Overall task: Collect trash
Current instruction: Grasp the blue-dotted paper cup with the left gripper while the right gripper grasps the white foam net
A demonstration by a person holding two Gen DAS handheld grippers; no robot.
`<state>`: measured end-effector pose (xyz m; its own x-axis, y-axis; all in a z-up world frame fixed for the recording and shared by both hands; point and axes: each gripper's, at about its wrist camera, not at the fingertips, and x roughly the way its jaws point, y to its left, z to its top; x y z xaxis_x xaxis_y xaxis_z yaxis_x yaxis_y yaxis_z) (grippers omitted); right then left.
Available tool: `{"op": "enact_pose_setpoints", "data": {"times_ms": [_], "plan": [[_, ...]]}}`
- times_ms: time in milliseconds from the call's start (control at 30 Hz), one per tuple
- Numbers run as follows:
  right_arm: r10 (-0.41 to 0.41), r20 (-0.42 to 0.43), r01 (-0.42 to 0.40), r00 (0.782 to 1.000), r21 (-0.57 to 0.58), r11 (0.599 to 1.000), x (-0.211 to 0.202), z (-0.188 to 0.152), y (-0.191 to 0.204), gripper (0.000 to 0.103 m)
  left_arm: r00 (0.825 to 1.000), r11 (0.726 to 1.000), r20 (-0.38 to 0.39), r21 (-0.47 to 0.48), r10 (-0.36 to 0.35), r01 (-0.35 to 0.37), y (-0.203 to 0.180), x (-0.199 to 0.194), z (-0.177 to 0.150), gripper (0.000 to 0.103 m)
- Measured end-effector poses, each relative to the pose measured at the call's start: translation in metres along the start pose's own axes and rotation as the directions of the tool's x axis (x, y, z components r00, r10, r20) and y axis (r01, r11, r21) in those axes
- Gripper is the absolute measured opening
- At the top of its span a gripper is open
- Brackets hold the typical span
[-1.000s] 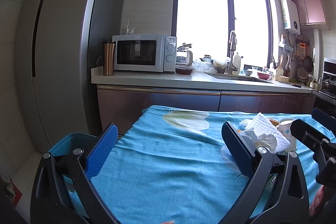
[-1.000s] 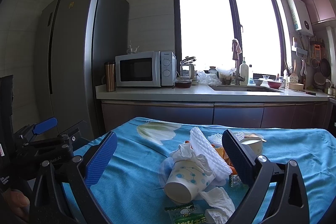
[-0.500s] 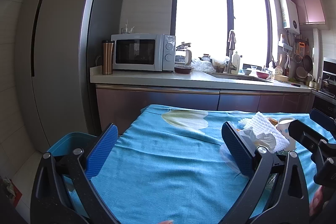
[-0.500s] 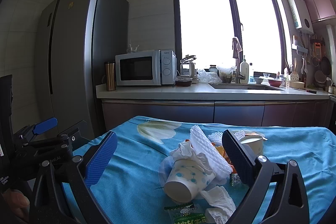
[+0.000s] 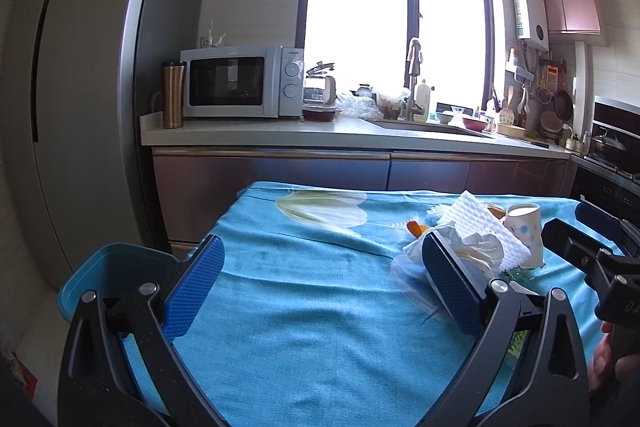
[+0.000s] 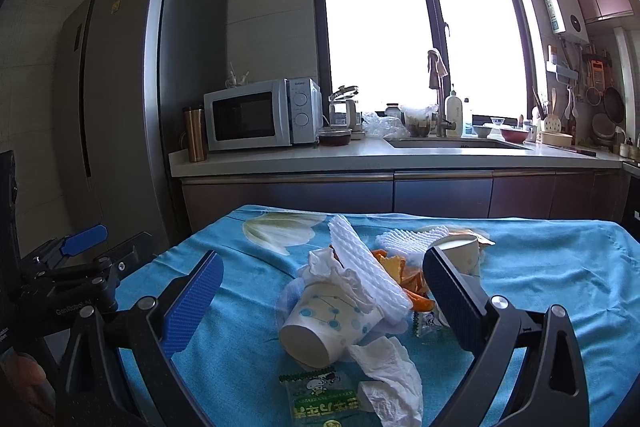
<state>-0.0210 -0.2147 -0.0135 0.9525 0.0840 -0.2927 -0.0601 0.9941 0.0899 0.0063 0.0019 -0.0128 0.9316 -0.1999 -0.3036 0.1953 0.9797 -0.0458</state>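
A heap of trash lies on the blue tablecloth (image 6: 552, 275): a tipped paper cup (image 6: 328, 327), crumpled tissues (image 6: 388, 375), white foam netting (image 6: 364, 267), orange peel (image 6: 416, 287), a green snack wrapper (image 6: 320, 399) and an upright paper cup (image 6: 460, 255). My right gripper (image 6: 320, 303) is open just above the tipped cup. My left gripper (image 5: 320, 287) is open and empty over bare cloth, left of the heap (image 5: 480, 239). A blue bin (image 5: 108, 271) stands off the table's left edge.
A tall grey fridge (image 5: 80, 87) stands at the left. Behind the table runs a counter (image 5: 320, 135) with a microwave (image 5: 240, 83), a steel tumbler (image 5: 173, 95) and a sink (image 6: 452, 143) under the window. A stove (image 5: 612, 147) is at the far right.
Both grippers stay open and have shifted only slightly; the left view has drifted a little. The trash has not moved.
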Motion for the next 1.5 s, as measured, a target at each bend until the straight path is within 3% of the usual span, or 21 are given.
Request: {"op": "enact_pose_setpoints", "data": {"times_ms": [233,433,567,633,733,800,900,1033,1067,1133,1200,1333,1500], "plan": [[-0.037,-0.121,0.045,0.992,0.066,0.997,0.011,-0.020,-0.037,0.094,0.986,0.986,-0.091,0.080,-0.137,0.145,-0.035,0.020,-0.013,0.097],[-0.013,-0.183,0.034,0.983,0.111,0.993,0.023,-0.030,-0.056,0.085,0.945,0.955,-0.200,0.097,-0.257,0.280,-0.065,0.044,-0.025,0.097],[0.028,-0.191,-0.007,0.981,0.114,0.993,0.034,-0.025,-0.057,0.080,0.904,0.928,-0.264,0.075,-0.335,0.366,-0.080,0.062,-0.025,0.097],[0.044,-0.194,-0.024,0.980,0.108,0.994,0.043,-0.021,-0.058,0.078,0.901,0.926,-0.284,0.087,-0.329,0.366,-0.090,0.072,-0.025,0.096],[0.069,-0.218,-0.047,0.973,0.106,0.993,0.056,-0.016,-0.059,0.072,0.886,0.920,-0.329,0.105,-0.327,0.378,-0.103,0.089,-0.028,0.084],[0.085,-0.237,-0.061,0.968,0.107,0.992,0.065,-0.014,-0.061,0.064,0.867,0.915,-0.370,0.091,-0.334,0.392,-0.107,0.101,-0.031,0.076],[0.106,-0.261,-0.080,0.960,0.107,0.991,0.074,-0.013,-0.064,0.057,0.829,0.906,-0.413,0.021,-0.377,0.423,-0.105,0.114,-0.033,0.070],[0.139,-0.272,-0.112,0.952,0.114,0.987,0.076,-0.014,-0.066,0.050,0.802,0.893,-0.424,-0.035,-0.420,0.449,-0.102,0.121,-0.034,0.057],[0.147,-0.276,-0.119,0.950,0.113,0.986,0.077,-0.015,-0.066,0.043,0.794,0.888,-0.425,-0.051,-0.434,0.458,-0.099,0.121,-0.034,0.052],[0.167,-0.282,-0.140,0.945,0.116,0.983,0.078,-0.016,-0.065,0.032,0.790,0.886,-0.424,-0.071,-0.443,0.458,-0.095,0.121,-0.034,0.052],[0.175,-0.283,-0.147,0.943,0.115,0.982,0.078,-0.018,-0.064,0.015,0.786,0.884,-0.423,-0.087,-0.451,0.460,-0.092,0.122,-0.034,0.051],[0.187,-0.259,-0.159,0.947,0.125,0.979,0.072,-0.016,-0.064,0.011,0.788,0.885,-0.414,-0.117,-0.456,0.451,-0.080,0.118,-0.032,0.049],[0.189,-0.214,-0.166,0.958,0.117,0.979,0.058,-0.006,-0.061,0.010,0.802,0.885,-0.380,-0.133,-0.461,0.445,-0.061,0.105,-0.025,0.049]]}}
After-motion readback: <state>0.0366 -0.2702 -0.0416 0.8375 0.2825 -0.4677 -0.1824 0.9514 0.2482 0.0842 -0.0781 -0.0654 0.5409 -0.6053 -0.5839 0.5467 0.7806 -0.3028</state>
